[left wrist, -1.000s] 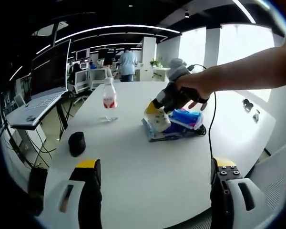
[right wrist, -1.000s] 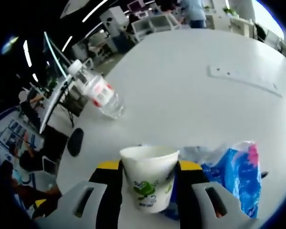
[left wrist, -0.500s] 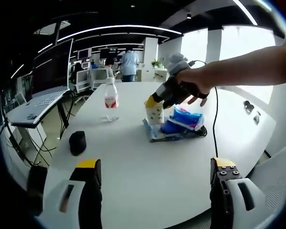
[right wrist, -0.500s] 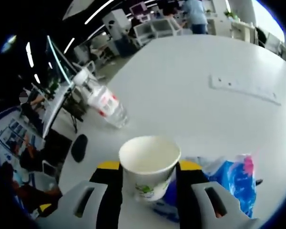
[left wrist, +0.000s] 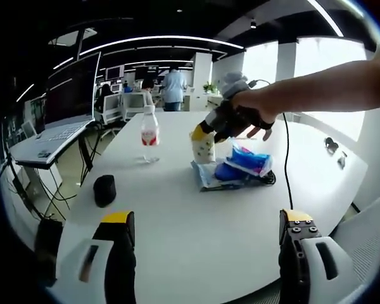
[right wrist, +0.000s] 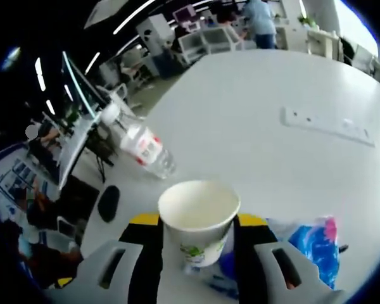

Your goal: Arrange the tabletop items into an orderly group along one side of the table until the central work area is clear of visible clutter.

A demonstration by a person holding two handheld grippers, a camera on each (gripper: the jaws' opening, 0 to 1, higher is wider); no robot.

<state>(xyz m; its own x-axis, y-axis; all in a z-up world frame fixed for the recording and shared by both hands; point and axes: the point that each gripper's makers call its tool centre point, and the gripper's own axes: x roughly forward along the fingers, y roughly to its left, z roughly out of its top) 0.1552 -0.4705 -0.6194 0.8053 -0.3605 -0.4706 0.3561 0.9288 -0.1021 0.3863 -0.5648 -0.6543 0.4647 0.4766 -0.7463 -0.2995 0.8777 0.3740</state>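
White paper cup [right wrist: 198,221] upright above blue packet [left wrist: 248,161]; clear bottle [left wrist: 149,133] upright, black pouch [left wrist: 104,190] nearby.

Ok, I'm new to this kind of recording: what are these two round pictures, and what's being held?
A person holds a two-jaw gripper in each hand, and a fisheye camera rides on each. The left gripper view looks along the left gripper, whose jaws stand open and empty near the table edge. It also shows the person's hand carrying the right gripper, shut on a paper cup raised above a blue plastic packet. The right gripper view looks into that cup from close up. Also on the white table: a water bottle and a small black object.
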